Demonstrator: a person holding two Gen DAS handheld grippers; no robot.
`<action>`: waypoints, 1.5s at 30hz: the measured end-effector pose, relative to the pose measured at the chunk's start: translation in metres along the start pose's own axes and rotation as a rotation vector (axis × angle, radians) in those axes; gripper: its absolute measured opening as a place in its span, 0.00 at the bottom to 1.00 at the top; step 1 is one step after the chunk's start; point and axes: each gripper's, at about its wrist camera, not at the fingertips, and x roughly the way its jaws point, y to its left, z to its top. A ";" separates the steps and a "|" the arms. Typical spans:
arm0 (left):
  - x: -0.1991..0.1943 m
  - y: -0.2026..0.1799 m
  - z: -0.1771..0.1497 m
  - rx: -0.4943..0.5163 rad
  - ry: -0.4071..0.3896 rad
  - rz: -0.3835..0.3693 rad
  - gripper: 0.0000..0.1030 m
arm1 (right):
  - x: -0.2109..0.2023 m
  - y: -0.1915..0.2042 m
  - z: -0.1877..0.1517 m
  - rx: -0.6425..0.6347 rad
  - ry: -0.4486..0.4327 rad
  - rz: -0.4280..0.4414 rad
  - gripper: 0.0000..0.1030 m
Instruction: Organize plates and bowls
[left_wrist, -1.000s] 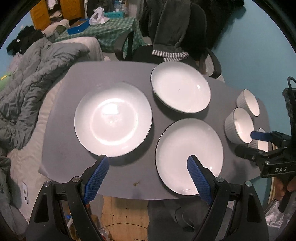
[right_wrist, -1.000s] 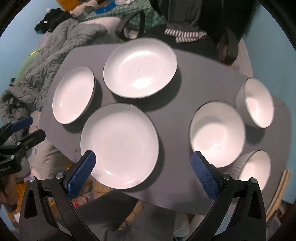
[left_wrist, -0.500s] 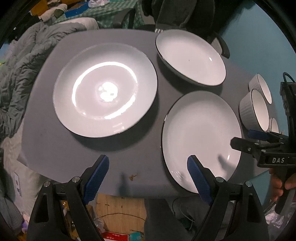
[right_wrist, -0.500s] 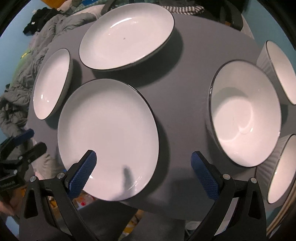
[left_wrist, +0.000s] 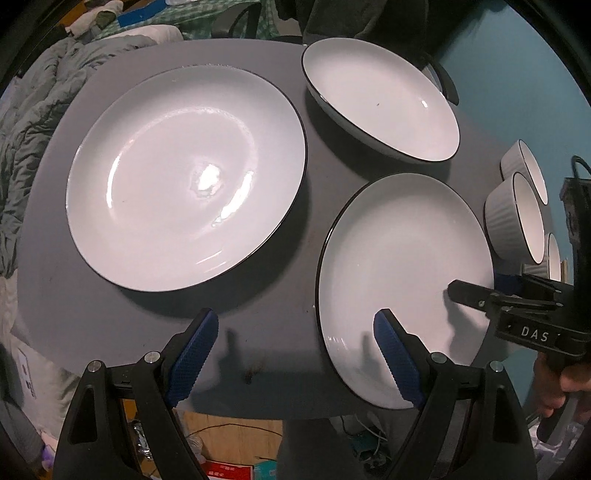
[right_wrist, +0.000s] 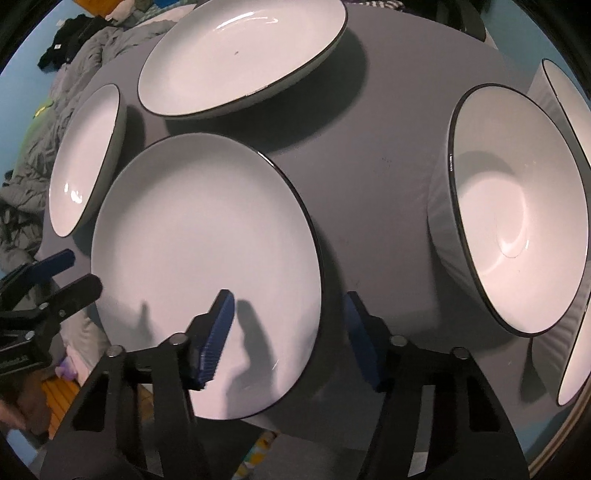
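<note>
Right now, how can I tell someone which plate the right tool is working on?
Look at the grey table with three white plates and some bowls. Take the plate nearest the front edge, between the other flat plate and the ribbed bowls. Unlike its neighbours, it overhangs the edge, and the right tool straddles its rim, jaws closing.

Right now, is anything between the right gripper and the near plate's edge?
Nothing visible. The right gripper has just been closing its jaws, which straddle the right rim of the near plate: one over the plate, the other off its edge over the grey table. The pads do not yet press on it.
</note>
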 end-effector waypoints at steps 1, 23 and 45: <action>0.002 0.001 0.001 0.000 0.002 -0.004 0.81 | -0.001 -0.001 0.001 0.004 0.000 0.004 0.46; 0.024 -0.003 0.008 -0.022 0.118 -0.105 0.22 | -0.003 -0.025 0.019 0.021 0.041 0.084 0.30; 0.027 -0.010 0.015 -0.065 0.175 -0.096 0.18 | 0.016 -0.017 0.028 0.036 0.114 0.160 0.14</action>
